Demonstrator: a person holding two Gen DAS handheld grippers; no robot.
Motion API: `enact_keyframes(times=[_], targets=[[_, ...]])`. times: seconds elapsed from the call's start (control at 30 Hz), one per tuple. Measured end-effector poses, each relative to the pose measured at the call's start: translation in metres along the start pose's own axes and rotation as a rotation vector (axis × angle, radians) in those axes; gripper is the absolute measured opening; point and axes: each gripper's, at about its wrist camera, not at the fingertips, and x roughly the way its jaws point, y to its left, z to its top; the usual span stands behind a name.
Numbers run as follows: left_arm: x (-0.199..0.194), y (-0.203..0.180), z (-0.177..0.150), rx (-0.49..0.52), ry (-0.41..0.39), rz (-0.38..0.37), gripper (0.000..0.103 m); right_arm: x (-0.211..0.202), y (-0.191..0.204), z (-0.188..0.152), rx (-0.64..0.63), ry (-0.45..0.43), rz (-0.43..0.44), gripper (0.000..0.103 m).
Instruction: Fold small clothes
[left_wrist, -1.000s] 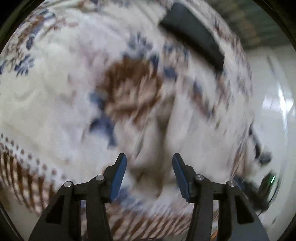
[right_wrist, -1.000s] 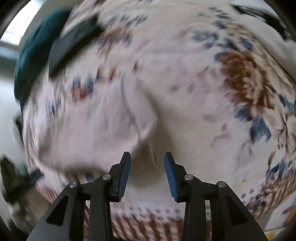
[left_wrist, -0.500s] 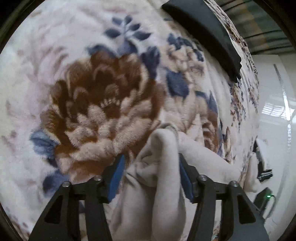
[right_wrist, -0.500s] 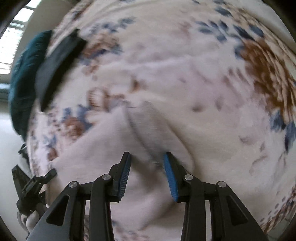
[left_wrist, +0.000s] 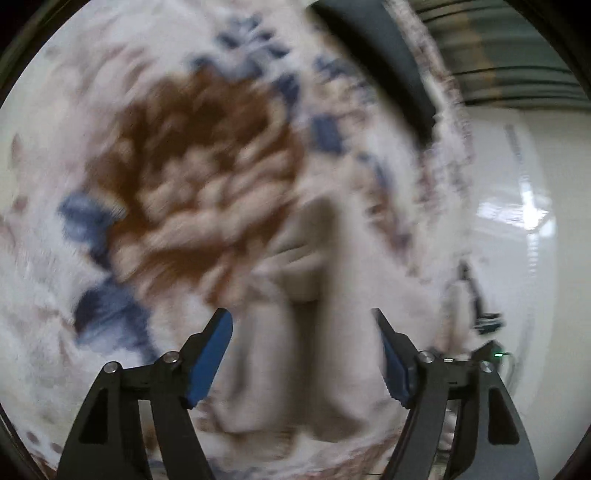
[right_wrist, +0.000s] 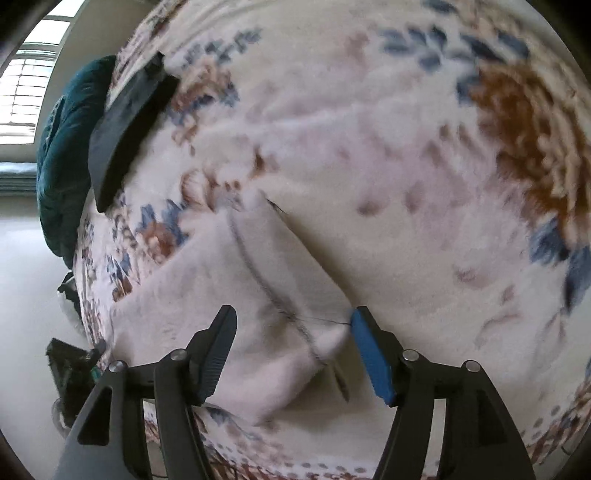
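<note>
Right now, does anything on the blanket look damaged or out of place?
A loose dark thread trails off the seam of the pale garment toward the right hand-held gripper, whose jaws are open. Otherwise nothing stands out.

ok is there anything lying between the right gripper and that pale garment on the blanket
Nothing visible. The right gripper is open with the pale garment directly between its fingers on the floral blanket. The dark folded item lies well off toward the blanket's far edge.

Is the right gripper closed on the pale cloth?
No, the right gripper is wide open, and the pale cloth lies loose between its fingers.
</note>
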Motion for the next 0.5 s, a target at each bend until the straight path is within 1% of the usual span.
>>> enact_keyframes(times=[0.03, 0.1, 0.13, 0.17, 0.23, 0.33, 0.43, 0.47, 0.5], targets=[[0.003, 0.008, -0.001, -0.021, -0.001, -0.012, 0.072, 0.009, -0.007, -0.001, 0.021, 0.029, 0.014, 0.067], [0.005, 0.021, -0.001, -0.067, -0.006, -0.067, 0.072, 0.024, -0.015, -0.003, 0.048, 0.071, 0.060, 0.067], [0.006, 0.025, 0.000, -0.087, -0.004, -0.102, 0.073, 0.029, -0.017, -0.002, 0.051, 0.081, 0.076, 0.069], [0.008, 0.025, 0.001, -0.090, 0.000, -0.114, 0.074, 0.034, -0.018, -0.002, 0.052, 0.084, 0.095, 0.071], [0.015, 0.021, 0.003, -0.075, 0.018, -0.128, 0.076, 0.040, -0.022, -0.001, 0.063, 0.082, 0.153, 0.079], [0.019, 0.015, 0.005, -0.054, 0.046, -0.155, 0.076, 0.046, -0.025, -0.001, 0.093, 0.094, 0.231, 0.079], [0.023, 0.003, 0.007, -0.029, 0.049, -0.179, 0.076, 0.057, -0.024, -0.003, 0.121, 0.136, 0.317, 0.079], [0.022, -0.001, 0.007, -0.018, 0.042, -0.179, 0.073, 0.061, -0.022, -0.005, 0.126, 0.149, 0.337, 0.079], [0.022, -0.007, 0.006, 0.005, 0.038, -0.170, 0.063, 0.064, -0.020, -0.006, 0.127, 0.155, 0.345, 0.074]])
